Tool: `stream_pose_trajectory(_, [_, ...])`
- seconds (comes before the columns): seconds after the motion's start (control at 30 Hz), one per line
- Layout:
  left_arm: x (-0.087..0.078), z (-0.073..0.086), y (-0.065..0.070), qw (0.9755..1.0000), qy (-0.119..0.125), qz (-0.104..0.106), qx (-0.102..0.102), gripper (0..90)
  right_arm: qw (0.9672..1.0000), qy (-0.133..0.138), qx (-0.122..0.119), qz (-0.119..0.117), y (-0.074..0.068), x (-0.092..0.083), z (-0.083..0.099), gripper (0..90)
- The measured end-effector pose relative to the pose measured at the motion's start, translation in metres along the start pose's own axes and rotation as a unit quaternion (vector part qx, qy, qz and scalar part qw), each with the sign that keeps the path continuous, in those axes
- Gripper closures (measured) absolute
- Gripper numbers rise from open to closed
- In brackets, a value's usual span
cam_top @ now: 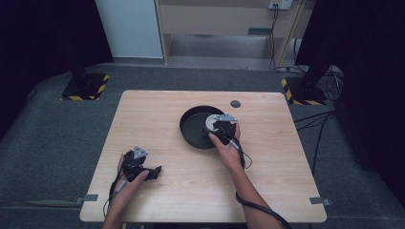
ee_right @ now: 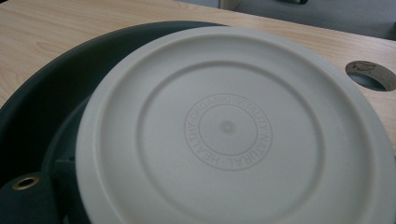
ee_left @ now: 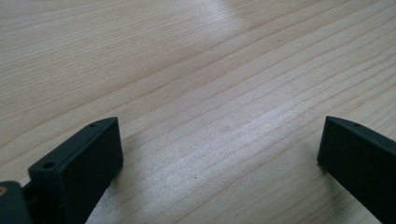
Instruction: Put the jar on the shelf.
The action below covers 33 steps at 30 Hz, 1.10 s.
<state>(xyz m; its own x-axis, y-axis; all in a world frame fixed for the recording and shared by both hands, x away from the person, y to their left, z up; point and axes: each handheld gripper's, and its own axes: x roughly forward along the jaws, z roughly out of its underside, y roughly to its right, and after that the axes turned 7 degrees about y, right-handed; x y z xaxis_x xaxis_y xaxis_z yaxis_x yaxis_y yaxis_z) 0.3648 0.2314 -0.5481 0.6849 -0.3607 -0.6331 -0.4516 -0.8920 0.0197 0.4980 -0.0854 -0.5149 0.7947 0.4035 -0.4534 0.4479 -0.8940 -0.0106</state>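
- Pale wood grain runs across the table (cam_top: 191, 191), the biggest thing here; it is bare and flat, and nothing on it crowds my hands.
- Black and round, the bowl (cam_top: 193, 128) sits right of the table's middle, with a small hole (cam_top: 235, 103) in the tabletop just beyond it. Its wall looks thick and stiff, so I judge it heavy enough to stay put under a light pull.
- The lid (ee_right: 233, 130) is a cream plastic disc with raised rings and moulded lettering at its centre. It lies tilted inside the bowl, one edge up over the far rim.
- I judge the lid light, stiff and smooth, so slippery on its flat face. The thin outer edge is the place to pinch, squarely and with modest force.
- My right gripper (cam_top: 220, 128) is over the bowl, right at the lid; the lid hides the jaws, so I cannot tell whether they are spread or pinching it.
- My left gripper (cam_top: 143, 168) rests low at the near left of the table, well apart from the bowl, jaws spread wide and holding nothing.
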Motion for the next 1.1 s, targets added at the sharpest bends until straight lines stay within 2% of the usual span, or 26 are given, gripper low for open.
stream_pose_trajectory(0.37, [0.0000, 0.0000, 0.0000, 1.0000, 0.000, 0.000, 0.000, 0.0, 1.0000, 0.002, 0.003, -0.001, 0.0011, 0.0001, 0.0003, 9.9])
stream_pose_trajectory(0.7, [0.0000, 0.0000, 0.0001, 1.0000, 0.000, 0.000, -0.001, 0.0, 0.9999, 0.005, 0.008, -0.011, 0.0037, 0.0006, 0.0015, 9.8])
stream_pose_trajectory(1.1, [0.0000, 0.0000, 0.0001, 1.0000, 0.000, 0.000, 0.000, 0.0, 0.9999, 0.007, 0.000, -0.015, 0.0008, 0.0014, 0.0033, 9.6])
